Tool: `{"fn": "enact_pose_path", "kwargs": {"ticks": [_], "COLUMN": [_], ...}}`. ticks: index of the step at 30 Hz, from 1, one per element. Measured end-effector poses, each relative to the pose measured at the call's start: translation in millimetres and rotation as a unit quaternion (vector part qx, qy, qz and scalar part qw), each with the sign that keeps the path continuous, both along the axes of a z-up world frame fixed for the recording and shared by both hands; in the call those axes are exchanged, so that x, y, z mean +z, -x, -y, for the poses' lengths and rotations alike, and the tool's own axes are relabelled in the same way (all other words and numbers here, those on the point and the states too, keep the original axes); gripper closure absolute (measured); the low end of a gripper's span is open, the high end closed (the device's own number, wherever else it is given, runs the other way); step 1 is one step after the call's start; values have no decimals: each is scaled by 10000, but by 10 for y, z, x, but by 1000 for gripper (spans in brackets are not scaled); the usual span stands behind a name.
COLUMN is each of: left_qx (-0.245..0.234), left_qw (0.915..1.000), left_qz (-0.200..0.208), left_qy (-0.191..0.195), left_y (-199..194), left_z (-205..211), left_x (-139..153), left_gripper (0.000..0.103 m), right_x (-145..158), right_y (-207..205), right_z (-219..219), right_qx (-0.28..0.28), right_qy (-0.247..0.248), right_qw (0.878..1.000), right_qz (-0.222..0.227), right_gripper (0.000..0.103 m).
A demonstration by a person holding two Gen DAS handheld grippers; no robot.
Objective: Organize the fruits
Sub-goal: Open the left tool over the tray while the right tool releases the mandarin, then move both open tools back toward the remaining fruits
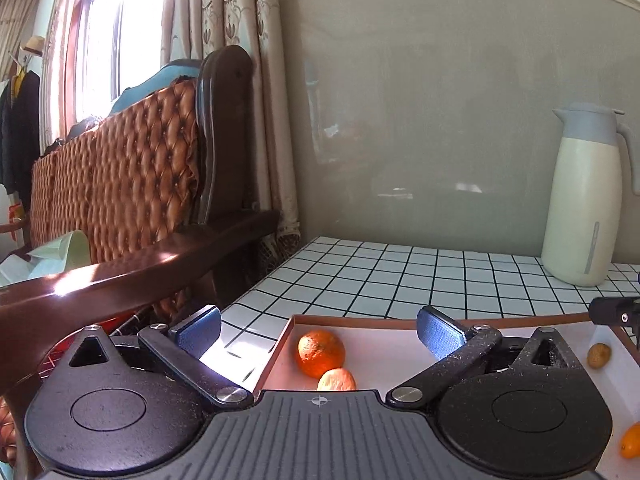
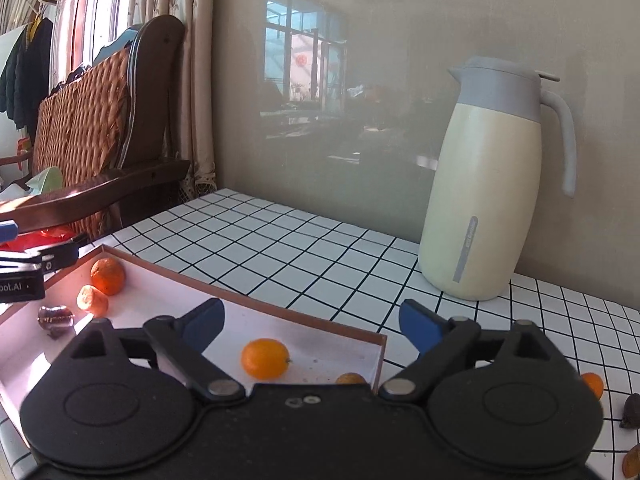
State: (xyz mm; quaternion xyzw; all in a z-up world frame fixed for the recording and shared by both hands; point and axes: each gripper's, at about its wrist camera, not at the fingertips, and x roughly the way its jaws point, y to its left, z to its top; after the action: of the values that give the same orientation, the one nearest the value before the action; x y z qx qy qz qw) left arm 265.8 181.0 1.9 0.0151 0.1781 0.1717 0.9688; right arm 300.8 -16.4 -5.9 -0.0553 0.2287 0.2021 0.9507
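Fruits are lying in the tray [image 2: 344,326]: a kumquat [image 2: 265,358] between your right gripper's [image 2: 310,322] spread, empty fingers, and a mandarin [image 1: 321,353] between your left gripper's [image 1: 318,330] released ones.

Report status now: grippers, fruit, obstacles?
Left gripper open, empty; right gripper open, empty. Kumquat in tray; small orange fruit outside. Nothing blocking.

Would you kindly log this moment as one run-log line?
left gripper: open, empty | right gripper: open, empty | tray: holds tangerines, kumquat | fruit: outside tray on table
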Motion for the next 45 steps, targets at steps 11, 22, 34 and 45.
{"fn": "enact_pose_path", "kwargs": {"ticks": [11,22,34,45], "left_qx": [-92,-175,-673,-1528], "left_qw": [10000,9996,9954,9847], "left_qz": [-5,152,311,240], "left_qy": [-4,176,612,807], "left_y": [61,357,635,433], "left_z": [51,360,756,1353], "left_x": [6,171,118,85], "left_gripper": [0,0,0,0], "right_x": [53,165,224,80], "right_y": [19,427,868,965], "right_z": [58,219,604,1181], "right_qx": [-102,77,-177,-852], "right_qy": [-85,-156,-39,206], "right_qw": [9999,9991,9975,9943], "right_qz": [38,386,684,607], "right_gripper": [13,6,6,6]}}
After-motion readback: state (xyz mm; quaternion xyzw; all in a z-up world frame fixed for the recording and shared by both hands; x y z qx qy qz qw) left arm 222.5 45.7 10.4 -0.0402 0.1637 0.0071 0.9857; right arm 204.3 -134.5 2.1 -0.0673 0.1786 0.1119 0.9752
